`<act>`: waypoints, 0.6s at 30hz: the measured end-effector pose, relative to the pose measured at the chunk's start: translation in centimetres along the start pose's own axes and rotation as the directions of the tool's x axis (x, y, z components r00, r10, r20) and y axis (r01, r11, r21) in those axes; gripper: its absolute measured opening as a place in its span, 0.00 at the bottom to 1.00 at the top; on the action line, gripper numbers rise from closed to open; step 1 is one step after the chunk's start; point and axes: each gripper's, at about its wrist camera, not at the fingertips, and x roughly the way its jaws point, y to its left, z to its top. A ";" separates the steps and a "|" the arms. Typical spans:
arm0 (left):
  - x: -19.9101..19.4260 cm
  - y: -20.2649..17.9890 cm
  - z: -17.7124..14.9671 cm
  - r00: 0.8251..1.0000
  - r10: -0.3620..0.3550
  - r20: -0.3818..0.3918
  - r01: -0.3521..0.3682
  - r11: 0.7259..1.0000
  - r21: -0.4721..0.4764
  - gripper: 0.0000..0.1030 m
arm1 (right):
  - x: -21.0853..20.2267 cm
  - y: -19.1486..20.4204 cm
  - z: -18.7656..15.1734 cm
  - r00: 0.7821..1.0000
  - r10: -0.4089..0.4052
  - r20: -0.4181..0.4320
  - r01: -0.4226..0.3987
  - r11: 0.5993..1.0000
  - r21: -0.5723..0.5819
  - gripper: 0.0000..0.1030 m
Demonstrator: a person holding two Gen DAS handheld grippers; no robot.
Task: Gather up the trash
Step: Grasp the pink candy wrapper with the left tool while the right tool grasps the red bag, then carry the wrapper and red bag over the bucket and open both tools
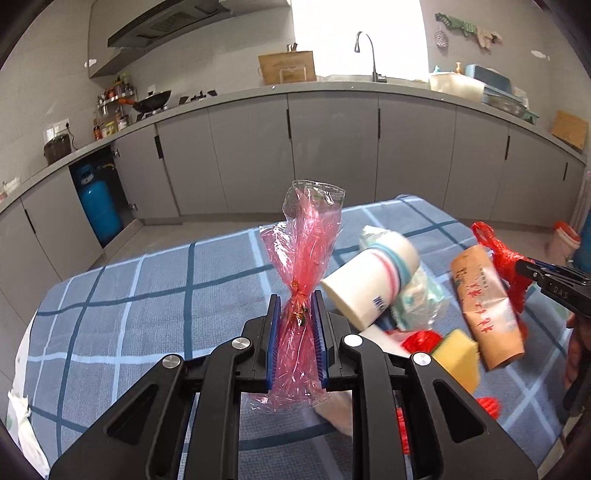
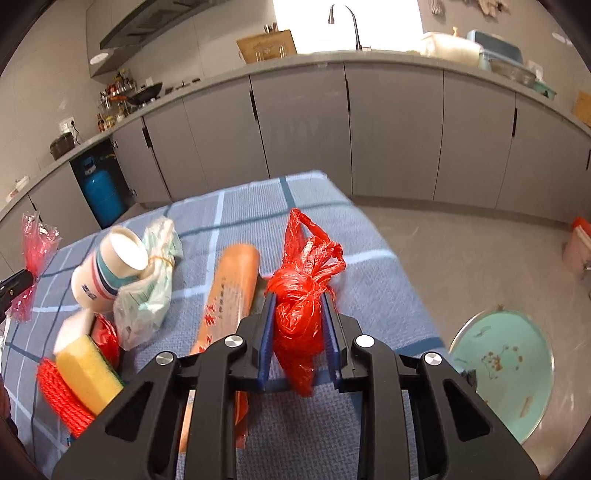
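Covering most of view: checked tablecloth [image 1: 147, 295], far edge near cabinets, bare room on left half. Trash pile on right: paper tube [image 2: 229, 291], cup [image 2: 107, 269], sponge [image 2: 86, 373]. Left gripper [image 1: 297, 332] clenched on pink wrapper [image 1: 306, 251], long axis upright, lifted off cloth. Right gripper [image 2: 299, 332] clamped on red bag [image 2: 301, 306], at cloth's right edge. Teal bin [image 2: 506, 373] on floor just right of that edge; right hand nearer, likely drop spot.

Location: a home kitchen. Grey cabinets [image 1: 332, 147] run along the far wall under a counter with sink faucet [image 1: 365, 55]; range hood [image 1: 166, 22], wok [image 1: 153, 100] and blue gas cylinder [image 1: 99, 206] stand far left.
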 end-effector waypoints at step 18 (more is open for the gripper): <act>-2.5 -13.5 3.8 0.975 -0.213 0.065 0.202 0.969 0.144 0.17 | -7.8 -7.2 0.1 0.985 -0.100 0.144 0.088 0.993 0.082 0.24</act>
